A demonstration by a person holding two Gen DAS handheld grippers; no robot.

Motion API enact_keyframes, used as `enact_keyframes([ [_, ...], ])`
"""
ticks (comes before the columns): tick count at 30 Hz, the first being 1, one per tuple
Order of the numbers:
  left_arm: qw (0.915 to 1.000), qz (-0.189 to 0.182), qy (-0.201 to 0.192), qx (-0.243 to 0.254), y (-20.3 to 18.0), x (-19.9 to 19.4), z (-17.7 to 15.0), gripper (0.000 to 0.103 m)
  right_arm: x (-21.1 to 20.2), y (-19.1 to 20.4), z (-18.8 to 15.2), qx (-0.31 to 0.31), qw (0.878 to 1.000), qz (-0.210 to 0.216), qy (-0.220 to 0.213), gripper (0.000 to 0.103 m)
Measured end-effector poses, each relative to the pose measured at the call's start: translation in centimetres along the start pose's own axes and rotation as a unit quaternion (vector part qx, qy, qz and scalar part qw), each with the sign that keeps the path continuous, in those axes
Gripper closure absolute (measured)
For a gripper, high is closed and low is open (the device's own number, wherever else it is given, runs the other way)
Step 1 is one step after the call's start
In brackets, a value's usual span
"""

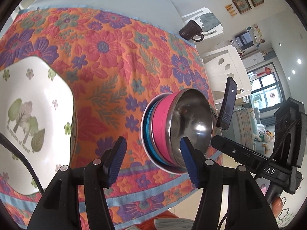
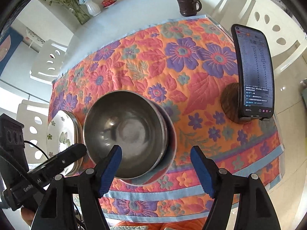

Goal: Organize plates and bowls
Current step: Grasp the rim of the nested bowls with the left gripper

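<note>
A stack of bowls (image 1: 165,126) stands on the floral cloth: a steel bowl (image 2: 124,132) on top, nested in pink, blue and white ones. A white plate (image 1: 36,115) with a tree print lies to its left, on other plates (image 2: 61,134). My left gripper (image 1: 153,157) is open in front of the stack, its right pad (image 1: 187,153) just before the steel rim without pressing it. My right gripper (image 2: 157,164) hangs open above the stack's near side, its left pad (image 2: 113,159) over the bowl's inside and the other outside. Nothing is held.
A phone (image 2: 253,71) leans on a round wooden stand (image 2: 230,103) at the cloth's right edge. A dark mug (image 2: 188,4) and a vase of flowers (image 2: 92,7) stand on the far tabletop. White chairs (image 1: 224,71) ring the table.
</note>
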State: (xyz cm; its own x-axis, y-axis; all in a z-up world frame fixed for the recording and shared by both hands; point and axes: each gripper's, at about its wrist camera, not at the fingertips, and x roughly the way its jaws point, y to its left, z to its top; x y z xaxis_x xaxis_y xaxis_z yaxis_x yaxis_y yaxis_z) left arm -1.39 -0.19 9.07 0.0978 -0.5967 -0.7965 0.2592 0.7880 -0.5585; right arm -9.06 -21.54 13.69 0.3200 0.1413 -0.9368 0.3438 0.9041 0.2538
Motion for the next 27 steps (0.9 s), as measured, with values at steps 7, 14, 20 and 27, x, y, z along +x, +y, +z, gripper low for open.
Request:
enact_keyframes([
  [7, 0.9996, -0.008, 0.004, -0.026, 0.9, 0.3, -0.2, 0.040, -0.1, 0.7, -0.4, 0.000, 1.000, -0.008, -0.007, 0.031],
  [14, 0.9988, 0.009, 0.021, -0.044, 0.7, 2.1, -0.3, 0.040, 1.5, -0.3, 0.1, -0.020, 1.000, -0.002, -0.019, 0.031],
  [20, 0.9973, 0.009, 0.029, -0.067, 1.0, 4.1, 0.2, 0.040, 3.2, -2.0, 1.0, -0.013, 1.000, 0.008, -0.006, 0.031],
  [27, 0.9933, -0.005, 0.034, -0.110, 2.3, 5.6, 1.0, 0.040, 5.9, -3.4, 1.6, 0.015, 0.997, 0.066, 0.027, 0.031],
])
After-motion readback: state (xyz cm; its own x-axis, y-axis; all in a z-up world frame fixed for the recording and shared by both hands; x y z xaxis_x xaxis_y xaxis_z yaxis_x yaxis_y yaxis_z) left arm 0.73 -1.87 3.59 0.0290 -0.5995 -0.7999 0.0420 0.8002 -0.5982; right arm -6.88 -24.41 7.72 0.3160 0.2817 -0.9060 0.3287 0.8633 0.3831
